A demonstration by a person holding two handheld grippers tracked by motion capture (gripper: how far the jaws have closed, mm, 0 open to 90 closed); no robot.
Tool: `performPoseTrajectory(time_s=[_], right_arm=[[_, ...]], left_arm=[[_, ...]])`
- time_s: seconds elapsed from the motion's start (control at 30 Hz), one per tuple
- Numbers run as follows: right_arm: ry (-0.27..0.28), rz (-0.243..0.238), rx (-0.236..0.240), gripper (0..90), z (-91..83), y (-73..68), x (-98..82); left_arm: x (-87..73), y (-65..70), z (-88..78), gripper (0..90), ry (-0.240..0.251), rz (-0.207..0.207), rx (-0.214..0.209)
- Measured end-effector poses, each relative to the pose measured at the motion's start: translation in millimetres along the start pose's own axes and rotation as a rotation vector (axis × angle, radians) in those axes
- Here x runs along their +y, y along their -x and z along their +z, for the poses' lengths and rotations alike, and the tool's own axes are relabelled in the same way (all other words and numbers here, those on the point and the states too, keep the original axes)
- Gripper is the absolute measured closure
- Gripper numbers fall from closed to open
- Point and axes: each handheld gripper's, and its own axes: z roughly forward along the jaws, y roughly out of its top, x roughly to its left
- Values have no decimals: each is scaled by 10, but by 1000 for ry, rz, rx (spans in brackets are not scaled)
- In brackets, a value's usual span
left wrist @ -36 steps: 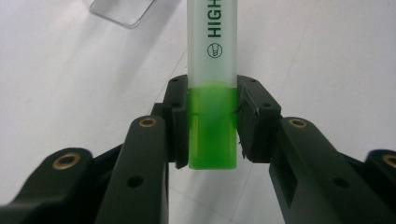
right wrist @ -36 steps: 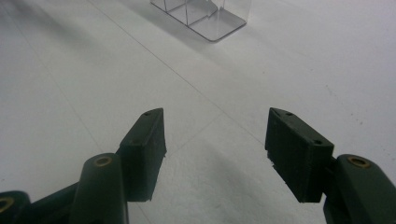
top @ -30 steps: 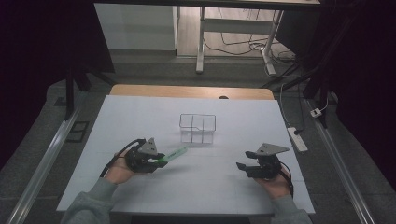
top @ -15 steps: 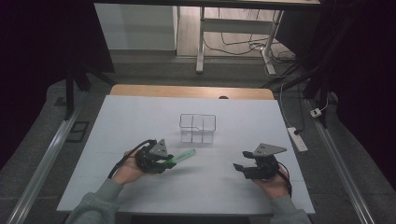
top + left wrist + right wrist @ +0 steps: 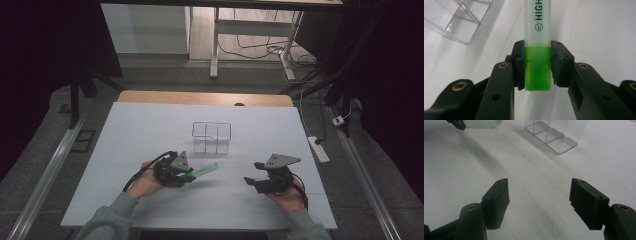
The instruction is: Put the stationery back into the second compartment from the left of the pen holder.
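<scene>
White paper covers the bench (image 5: 150, 130). Left gripper (image 5: 186, 173) has its jaws clamped on the green end of a translucent green highlighter pen (image 5: 537, 45), held just short of the clear plastic compartment box (image 5: 211, 137). Right gripper (image 5: 539, 200) has been opening its jaws, nothing between them. Gripped only at its end, the pen could pivot and knock the light box.

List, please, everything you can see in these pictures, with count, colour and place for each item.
highlighter: one, green with a frosted cap, clamped by its green end in the left gripper
organiser box: one, clear, with compartments, mid-table
table: one, white top with a wooden far edge
power strip: one, white, on the floor beside the table
left gripper: one, black, shut on the highlighter
right gripper: one, black, jaws have just been opening, nothing between them
hands: two, at the near edge of the table
</scene>
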Motion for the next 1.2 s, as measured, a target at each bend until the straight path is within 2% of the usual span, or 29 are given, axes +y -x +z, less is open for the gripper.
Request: performPoseTrajectory(time_s=[0.2, 0.37, 0.5, 0.63, 0.7, 0.87, 0.97, 1.2], right_arm=[[-7, -16, 30, 308, 67, -51, 71], [-12, -37, 46, 301, 121, -112, 145], [-15, -44, 67, 300, 171, -145, 214], [-24, -81, 65, 303, 224, -192, 304], [-25, -82, 77, 309, 245, -200, 343], [-59, -104, 109, 315, 332, -252, 398], [-80, -130, 110, 325, 389, -302, 423], [-130, -190, 151, 350, 531, -418, 511]], left_arm=[[86, 54, 111, 664, -19, 24, -17], [145, 89, 186, 663, -45, 50, -15], [168, 92, 216, 663, -50, 53, -23], [205, 106, 271, 663, -64, 59, -25], [226, 117, 296, 663, -71, 65, -32], [267, 144, 334, 663, -80, 77, -41], [276, 155, 338, 663, -82, 79, -44], [285, 171, 351, 663, -87, 84, -48]])
